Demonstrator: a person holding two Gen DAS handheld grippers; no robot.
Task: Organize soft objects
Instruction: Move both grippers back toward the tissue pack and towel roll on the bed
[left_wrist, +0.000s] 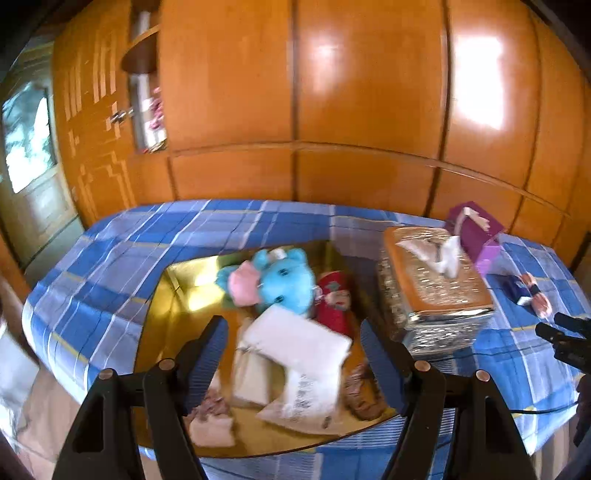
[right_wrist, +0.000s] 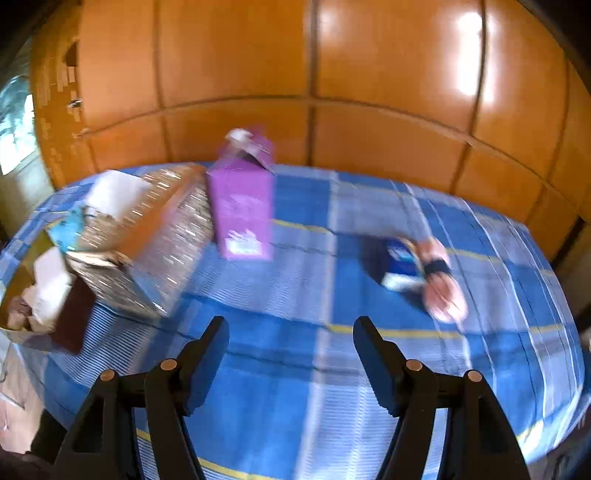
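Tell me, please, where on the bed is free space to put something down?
Free: the checked bedspread between the purple box and the small doll, and nearer than both. Crowded: the golden box full of toys, and the silver tissue box beside it.

Plush toys (left_wrist: 280, 277) lie in the box (left_wrist: 166, 332), tissue holder (left_wrist: 436, 288) beside it.

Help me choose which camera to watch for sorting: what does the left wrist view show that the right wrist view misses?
Left wrist only: the blue plush, pink plush and red doll in the gold box, with the open left gripper above them. Right wrist only: its own open right gripper over bare bedsheet. Both: tissue box, purple carton, small doll.
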